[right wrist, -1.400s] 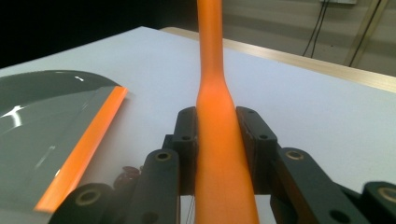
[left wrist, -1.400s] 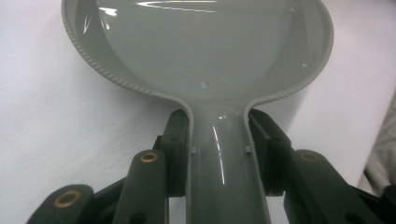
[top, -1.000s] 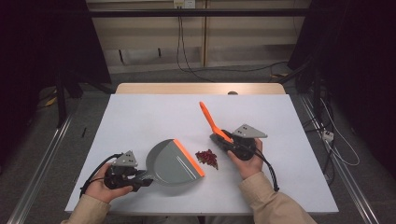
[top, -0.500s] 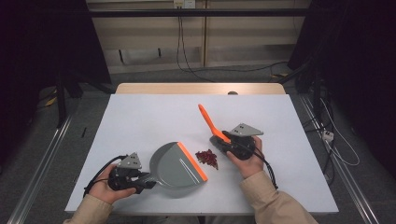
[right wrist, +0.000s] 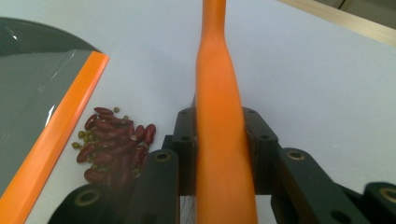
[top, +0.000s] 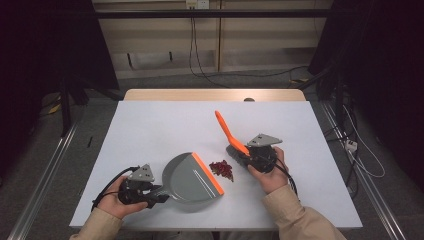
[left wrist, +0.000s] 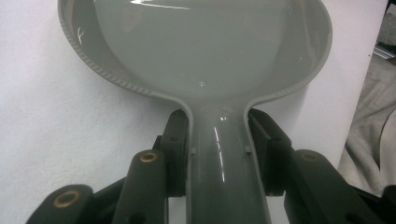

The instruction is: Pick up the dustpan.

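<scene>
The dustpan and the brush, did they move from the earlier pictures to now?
Hardly. The left gripper holds the dustpan a little nearer the beans. The right gripper, whose jaws have just closed further, grips the brush where it was. The beans lie where they were.

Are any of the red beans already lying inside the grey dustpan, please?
No, the red beans lie in a small pile on the table just outside the orange lip of the dustpan, whose pan looks bare.

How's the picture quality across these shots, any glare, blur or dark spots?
High view: the white table is evenly lit, the room around it falls into near black. Left gripper view: bright glare streaks on the glossy grey dustpan, jaws soft at the bottom. Right gripper view: the orange brush handle is blurred close up, while the beans look sharper.
</scene>
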`<action>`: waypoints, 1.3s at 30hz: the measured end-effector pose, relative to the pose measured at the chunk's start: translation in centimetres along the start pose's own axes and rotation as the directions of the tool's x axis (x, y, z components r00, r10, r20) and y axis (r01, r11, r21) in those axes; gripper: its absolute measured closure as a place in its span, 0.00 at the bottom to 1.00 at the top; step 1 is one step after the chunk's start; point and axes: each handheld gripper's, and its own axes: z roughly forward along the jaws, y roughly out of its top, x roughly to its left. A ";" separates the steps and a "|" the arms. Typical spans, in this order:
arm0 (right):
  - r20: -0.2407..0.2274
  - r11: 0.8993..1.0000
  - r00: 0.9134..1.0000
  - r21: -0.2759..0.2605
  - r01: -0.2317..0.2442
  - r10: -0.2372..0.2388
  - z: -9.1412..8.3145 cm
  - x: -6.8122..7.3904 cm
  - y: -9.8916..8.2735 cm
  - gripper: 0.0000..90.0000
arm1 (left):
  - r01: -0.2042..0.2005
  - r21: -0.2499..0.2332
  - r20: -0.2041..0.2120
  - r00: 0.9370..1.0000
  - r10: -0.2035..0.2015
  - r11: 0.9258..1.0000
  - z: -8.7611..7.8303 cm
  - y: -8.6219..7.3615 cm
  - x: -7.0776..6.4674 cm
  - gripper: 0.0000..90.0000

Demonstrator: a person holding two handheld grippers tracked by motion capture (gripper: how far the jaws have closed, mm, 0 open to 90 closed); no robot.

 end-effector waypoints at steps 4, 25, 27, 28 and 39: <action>0.009 1.000 1.000 -0.022 -0.012 0.012 0.2 0.9 -0.1 0.79 | 0.002 0.000 0.006 1.000 -0.002 1.000 0.1 0.0 0.0 0.69; 0.045 0.998 0.999 -0.065 0.009 -0.006 0.4 2.8 -0.4 0.79 | 0.003 0.001 0.044 0.999 -0.003 1.000 0.8 0.3 -0.5 0.69; 0.045 0.998 0.999 -0.066 0.016 -0.013 0.5 3.0 -0.4 0.79 | 0.004 0.002 0.045 0.999 -0.004 1.000 0.8 0.3 -0.5 0.69; 0.049 0.998 0.999 -0.068 0.013 -0.009 0.5 3.0 -0.4 0.79 | 0.004 0.002 0.047 0.999 -0.004 1.000 0.8 0.3 -0.6 0.69; 0.042 0.997 0.999 -0.074 -0.004 0.007 0.5 4.0 -0.6 0.79 | 0.000 0.018 0.044 0.999 -0.001 1.000 0.9 0.6 -0.8 0.69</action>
